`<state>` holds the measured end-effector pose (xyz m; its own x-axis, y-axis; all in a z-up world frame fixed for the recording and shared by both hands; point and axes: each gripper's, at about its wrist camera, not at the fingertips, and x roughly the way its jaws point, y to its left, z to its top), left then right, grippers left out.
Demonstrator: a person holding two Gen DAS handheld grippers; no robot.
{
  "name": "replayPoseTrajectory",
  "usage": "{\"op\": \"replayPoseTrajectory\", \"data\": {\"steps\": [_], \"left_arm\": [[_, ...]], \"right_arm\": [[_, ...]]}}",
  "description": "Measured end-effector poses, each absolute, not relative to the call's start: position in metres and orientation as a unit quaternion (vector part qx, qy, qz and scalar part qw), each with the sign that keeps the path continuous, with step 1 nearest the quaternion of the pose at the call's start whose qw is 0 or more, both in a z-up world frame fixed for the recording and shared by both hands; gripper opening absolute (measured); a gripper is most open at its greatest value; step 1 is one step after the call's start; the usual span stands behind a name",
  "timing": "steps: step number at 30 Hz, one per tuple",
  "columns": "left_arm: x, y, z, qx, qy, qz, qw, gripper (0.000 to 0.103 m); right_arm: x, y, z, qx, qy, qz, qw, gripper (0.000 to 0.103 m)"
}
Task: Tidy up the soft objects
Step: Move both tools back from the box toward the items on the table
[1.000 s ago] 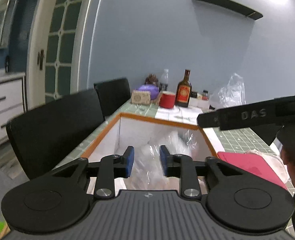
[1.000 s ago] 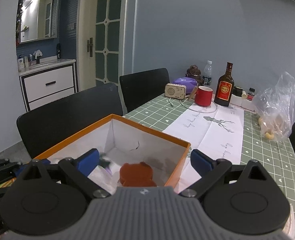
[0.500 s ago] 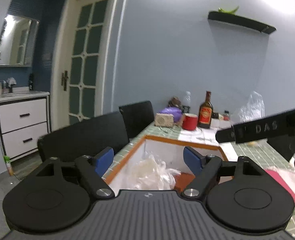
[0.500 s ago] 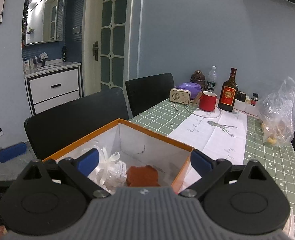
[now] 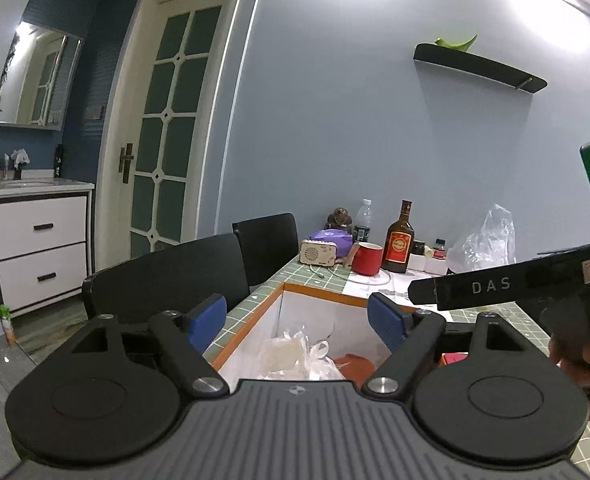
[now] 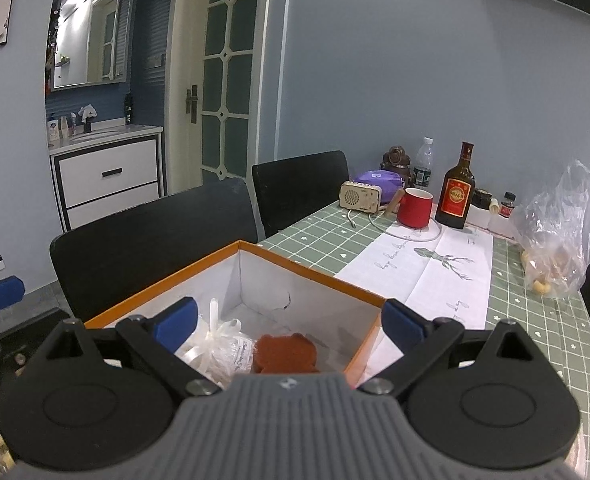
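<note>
Left gripper (image 5: 297,318) hangs above the box (image 5: 323,299) with its blue pads spread wide — released, nothing between them, touching nothing. Right gripper (image 6: 289,322) is the same story: jaws gaping, empty, poised over the box's near end.

Below and between the left fingers, the crinkled clear bag (image 5: 295,354) lies on the box floor, with the brown toy (image 5: 353,362) just beside it on its right. From the right wrist, the bag sits under the left pad and the toy lies roughly midway between the pads, both well below the fingertips.

The box — orange rim, white walls — rests on the green checked table (image 6: 323,236) and holds those two soft items; its far end shows bare floor. Beyond it stand a red mug (image 6: 415,208), a brown bottle (image 6: 455,192) and a small radio (image 6: 361,198). A plastic sack (image 6: 551,236) sits at the table's right edge.
</note>
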<state>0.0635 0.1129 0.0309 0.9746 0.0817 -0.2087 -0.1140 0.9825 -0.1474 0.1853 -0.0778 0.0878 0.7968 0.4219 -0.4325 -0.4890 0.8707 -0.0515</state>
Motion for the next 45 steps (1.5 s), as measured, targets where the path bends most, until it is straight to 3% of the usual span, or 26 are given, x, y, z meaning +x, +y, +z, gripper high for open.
{"op": "replayPoseTrajectory", "data": {"steps": [11, 17, 23, 30, 38, 45], "left_arm": [[0.047, 0.099, 0.091, -0.046, 0.072, 0.051, 0.995, 0.094], [0.068, 0.072, 0.122, -0.015, 0.082, -0.071, 0.994, 0.094], [0.111, 0.035, 0.115, -0.026, 0.131, -0.166, 0.977, 0.094], [0.134, 0.003, 0.108, -0.017, 0.131, -0.203, 0.970, 0.094], [0.135, -0.020, 0.089, 0.049, 0.113, -0.220, 0.968, 0.094], [0.138, -0.030, 0.086, 0.063, 0.126, -0.216, 0.966, 0.094]], "right_arm": [[0.164, -0.116, 0.113, -0.048, 0.172, 0.252, 0.951, 0.098], [0.142, -0.177, 0.120, -0.023, 0.162, 0.174, 0.971, 0.099], [0.122, -0.250, 0.088, 0.037, 0.155, 0.110, 0.981, 0.100], [0.129, -0.312, 0.034, 0.107, 0.103, 0.007, 0.989, 0.100], [0.155, -0.304, 0.001, 0.060, 0.192, -0.005, 0.979, 0.100], [0.155, -0.317, -0.008, 0.073, 0.200, -0.019, 0.977, 0.100]]}}
